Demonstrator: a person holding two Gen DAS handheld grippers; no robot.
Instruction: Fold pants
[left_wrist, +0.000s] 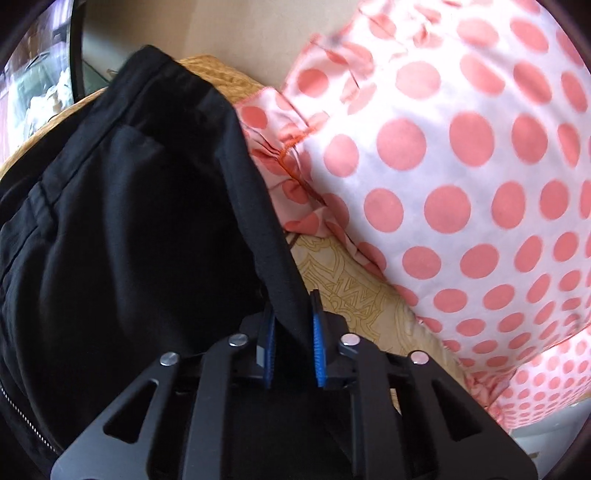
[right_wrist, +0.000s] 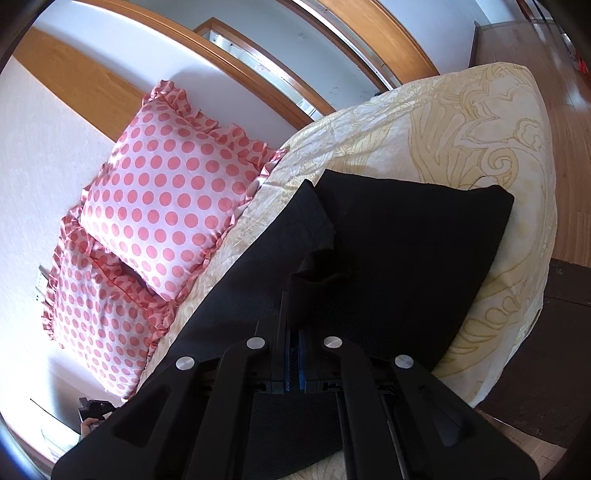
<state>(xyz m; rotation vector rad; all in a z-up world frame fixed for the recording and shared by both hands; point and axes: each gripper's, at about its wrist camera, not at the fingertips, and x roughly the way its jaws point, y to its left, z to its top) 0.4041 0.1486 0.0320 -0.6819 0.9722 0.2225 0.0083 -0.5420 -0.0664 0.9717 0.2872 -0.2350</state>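
Black pants (left_wrist: 122, 221) spread over a bed (right_wrist: 424, 122) with a cream cover printed in gold scrollwork. Matte, soft-looking fabric; a pocket seam and a metal zipper (left_wrist: 26, 417) visible in the left wrist view. Lifted in a taut fold toward the left gripper (left_wrist: 293, 343), with a strip of black cloth running between its blue ribbed pads (left_wrist: 320, 354); jaws nearly closed on that pants edge. In the right wrist view, folded into a broad dark slab with a bunched corner rising to the right gripper (right_wrist: 294, 354); jaws shut tight on the pants fabric. 2 plump pillows (right_wrist: 166, 192) at the head of the bed, glossy white with coral polka dots and ruffled edges. Woven straw mat (left_wrist: 218, 72) under the pants beside the pillows. Wooden floor (right_wrist: 569, 110) beyond the bed.
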